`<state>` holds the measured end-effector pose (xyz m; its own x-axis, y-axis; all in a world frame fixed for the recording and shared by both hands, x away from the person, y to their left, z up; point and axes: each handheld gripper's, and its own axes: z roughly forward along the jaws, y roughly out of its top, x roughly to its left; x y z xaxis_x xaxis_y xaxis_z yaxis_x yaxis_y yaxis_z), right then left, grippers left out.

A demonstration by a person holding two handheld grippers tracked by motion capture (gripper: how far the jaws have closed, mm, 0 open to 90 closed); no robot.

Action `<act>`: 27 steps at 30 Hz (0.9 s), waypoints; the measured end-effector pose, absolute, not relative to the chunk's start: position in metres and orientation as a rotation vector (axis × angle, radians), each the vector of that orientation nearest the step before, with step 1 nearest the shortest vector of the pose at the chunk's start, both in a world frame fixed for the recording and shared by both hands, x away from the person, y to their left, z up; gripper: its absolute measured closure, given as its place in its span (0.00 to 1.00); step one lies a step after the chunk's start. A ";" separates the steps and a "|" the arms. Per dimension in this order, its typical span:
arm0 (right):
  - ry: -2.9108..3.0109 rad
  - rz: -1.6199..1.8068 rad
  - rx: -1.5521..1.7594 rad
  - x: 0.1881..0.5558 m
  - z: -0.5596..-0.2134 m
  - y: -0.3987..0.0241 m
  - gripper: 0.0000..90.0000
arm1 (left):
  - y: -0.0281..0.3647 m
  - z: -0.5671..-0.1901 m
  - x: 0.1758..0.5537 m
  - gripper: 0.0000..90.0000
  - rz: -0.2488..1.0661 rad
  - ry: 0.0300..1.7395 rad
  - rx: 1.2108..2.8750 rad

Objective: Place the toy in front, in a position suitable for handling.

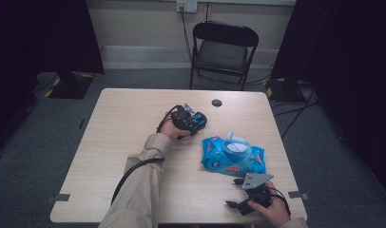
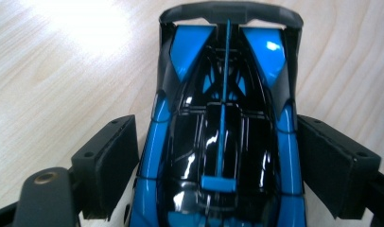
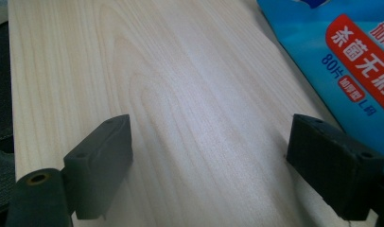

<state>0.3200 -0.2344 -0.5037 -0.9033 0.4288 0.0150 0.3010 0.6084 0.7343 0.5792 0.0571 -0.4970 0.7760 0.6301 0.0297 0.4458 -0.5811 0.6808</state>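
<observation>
A glossy blue and black toy car (image 2: 223,142) rests on the light wooden table (image 1: 129,128), left of the table's middle (image 1: 198,121). My left gripper (image 1: 191,122) is open around it: in the left gripper view (image 2: 218,163) one pad stands on each side of the car's body, with a thin gap on the left side. My right gripper (image 1: 234,192) is open near the front right edge, with bare wood between its jaws (image 3: 211,161). A blue pack of wet wipes (image 1: 234,156) lies just beyond it, at the top right of the right gripper view (image 3: 351,56).
A small dark round disc (image 1: 217,102) sits near the table's far edge. A black folding chair (image 1: 222,50) stands behind the table. Cables run over the grey floor at the right.
</observation>
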 end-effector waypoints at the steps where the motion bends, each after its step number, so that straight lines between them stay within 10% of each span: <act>1: 2.669 1.173 0.611 0.320 -0.504 -0.234 0.16 | 0.057 -0.497 0.579 0.20 0.347 0.800 2.282; 27: 2.665 1.173 0.619 0.321 -0.504 -0.234 0.16 | 0.056 -0.482 0.571 0.31 0.335 0.851 2.365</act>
